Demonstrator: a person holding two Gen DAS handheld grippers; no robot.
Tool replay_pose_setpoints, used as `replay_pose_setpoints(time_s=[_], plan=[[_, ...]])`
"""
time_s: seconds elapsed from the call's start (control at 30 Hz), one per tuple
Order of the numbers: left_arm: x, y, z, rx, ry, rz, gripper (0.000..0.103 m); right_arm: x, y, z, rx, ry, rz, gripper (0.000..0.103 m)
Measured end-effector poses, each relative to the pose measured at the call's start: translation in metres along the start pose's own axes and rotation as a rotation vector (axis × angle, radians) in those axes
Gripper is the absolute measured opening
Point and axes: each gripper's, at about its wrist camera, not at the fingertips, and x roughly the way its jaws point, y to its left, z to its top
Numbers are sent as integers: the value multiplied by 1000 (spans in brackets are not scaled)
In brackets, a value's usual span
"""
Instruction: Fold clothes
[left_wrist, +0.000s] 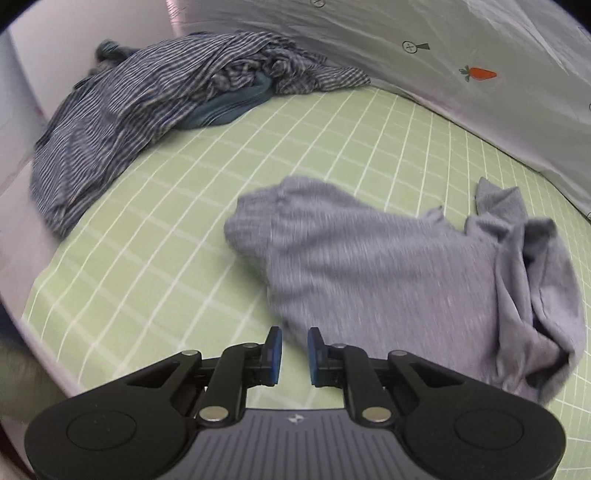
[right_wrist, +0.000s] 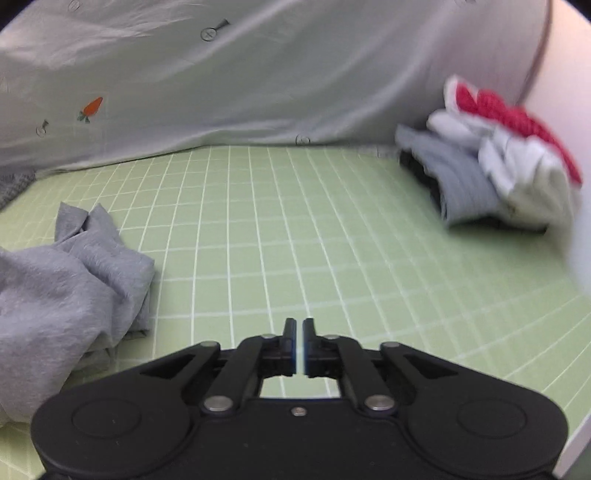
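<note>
Both claws angled down over green sheet, empty, left claw, right claw

Left gripper: jaws a small gap apart, nothing between them, above green gridded sheet. Crumpled grey garment lies just ahead and to the right, blurred. Striped blue-white clothing heap far left. White carrot-print fabric along the back.

Soft grey knit garment lies crumpled on smooth matt checked sheet; striped woven cloth beyond.
</note>
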Motion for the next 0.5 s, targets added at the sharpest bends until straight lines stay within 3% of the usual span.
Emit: replay_pose_setpoints(time_s=[0.03,0.07,0.2,0.37,0.5], plan=[[-4,-2,-4,-3,2,6,18,-1,1,-1,1,0,28,52],[-5,-5,-6,1,4,14,22,-2,3,-3,-2,-3,55,71],[-7,-12,-5,6,6,36,45,1,24,-1,-1,-2,183,103],[2,-3,9,-25,0,-4,55,7,57,8,42,12,340,103],[26,15,22,-63,47,-47,57,24,83,14,105,68,449,103]])
